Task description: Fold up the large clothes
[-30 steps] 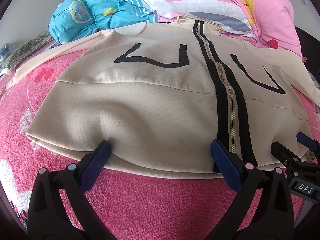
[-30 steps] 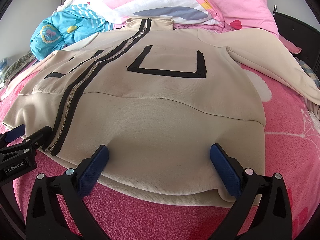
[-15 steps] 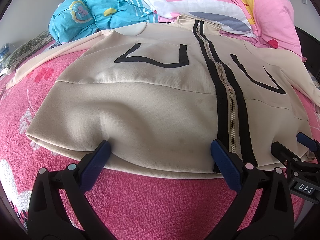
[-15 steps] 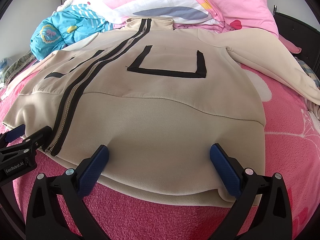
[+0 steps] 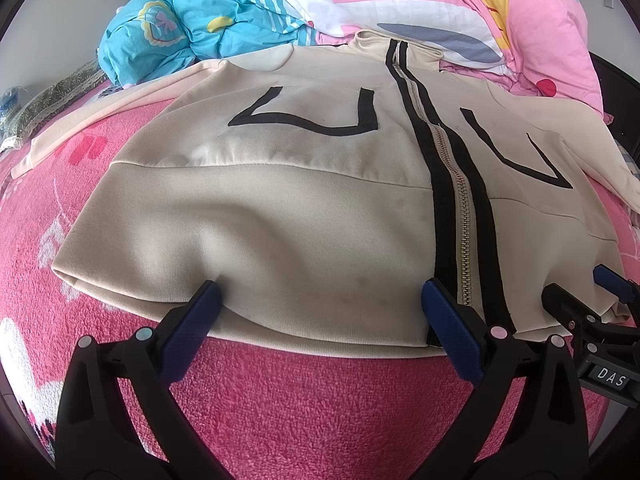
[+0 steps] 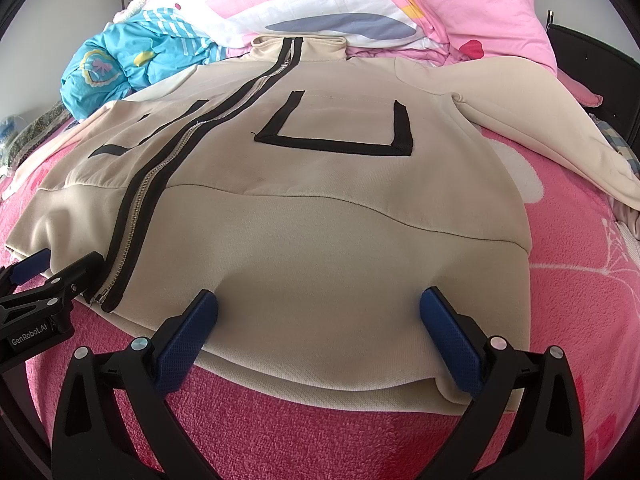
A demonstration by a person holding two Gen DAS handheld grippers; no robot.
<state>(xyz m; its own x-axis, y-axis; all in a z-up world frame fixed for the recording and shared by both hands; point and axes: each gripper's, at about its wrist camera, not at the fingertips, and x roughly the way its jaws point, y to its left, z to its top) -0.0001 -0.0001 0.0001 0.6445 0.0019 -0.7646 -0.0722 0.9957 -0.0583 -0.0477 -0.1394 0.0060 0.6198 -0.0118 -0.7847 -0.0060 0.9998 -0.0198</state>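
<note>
Both the left gripper (image 5: 320, 312) and right gripper (image 6: 320, 312) rest spread apart on the jacket (image 5: 280, 208) hem at the bed's (image 5: 300, 400) near edge, likely poised to pinch it.

The left tongs (image 5: 320, 308), at the bottom of the left wrist frame, are two matte black plastic arms with triangular cut-outs, each tipped by a dark blue textured pad (image 5: 192, 334) and fixed with round silver screws. The right tongs (image 6: 318, 312), at the bottom of the right wrist frame, have the same black arms, blue dimpled pads and silver screws. At the lower right edge of the left view their side carries a white "DAS" label, while at the lower left of the right view the left tongs read "GenRobot.AI".
</note>
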